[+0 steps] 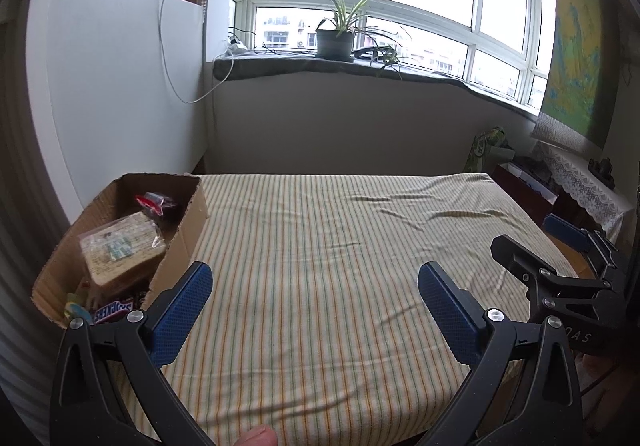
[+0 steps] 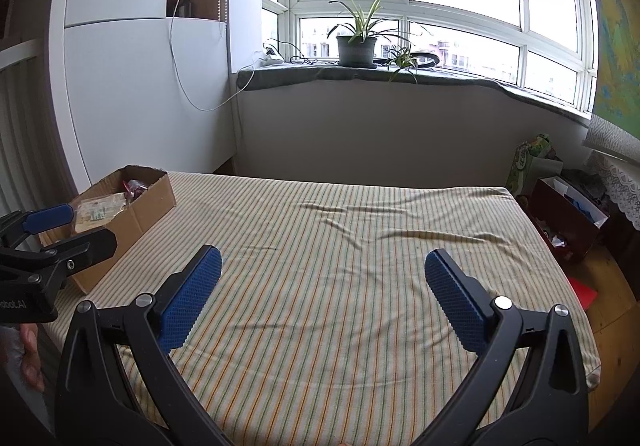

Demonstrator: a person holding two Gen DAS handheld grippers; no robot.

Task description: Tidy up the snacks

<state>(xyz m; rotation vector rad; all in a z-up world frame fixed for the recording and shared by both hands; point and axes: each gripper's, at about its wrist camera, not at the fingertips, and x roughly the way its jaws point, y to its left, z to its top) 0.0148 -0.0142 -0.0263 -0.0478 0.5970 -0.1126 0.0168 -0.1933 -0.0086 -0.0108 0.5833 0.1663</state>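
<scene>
The snacks sit in an open cardboard box (image 1: 188, 221) at the far left corner of the striped cloth (image 1: 340, 266) covering the worktop. On top lies a clear-wrapped pale block of biscuits or wafers (image 1: 120, 246); behind it is a small red-and-clear packet (image 1: 154, 201), and at the near end a chocolate bar (image 1: 114, 312). All look light. The crinkly film is probably slippery, and the block could crack under a hard squeeze, so it is best taken across its narrow sides. The bar is firmer and suits a grip mid-length. The left tool (image 1: 316, 306) is wide open and empty; the right tool (image 2: 322, 302) likewise, both over bare cloth.
</scene>
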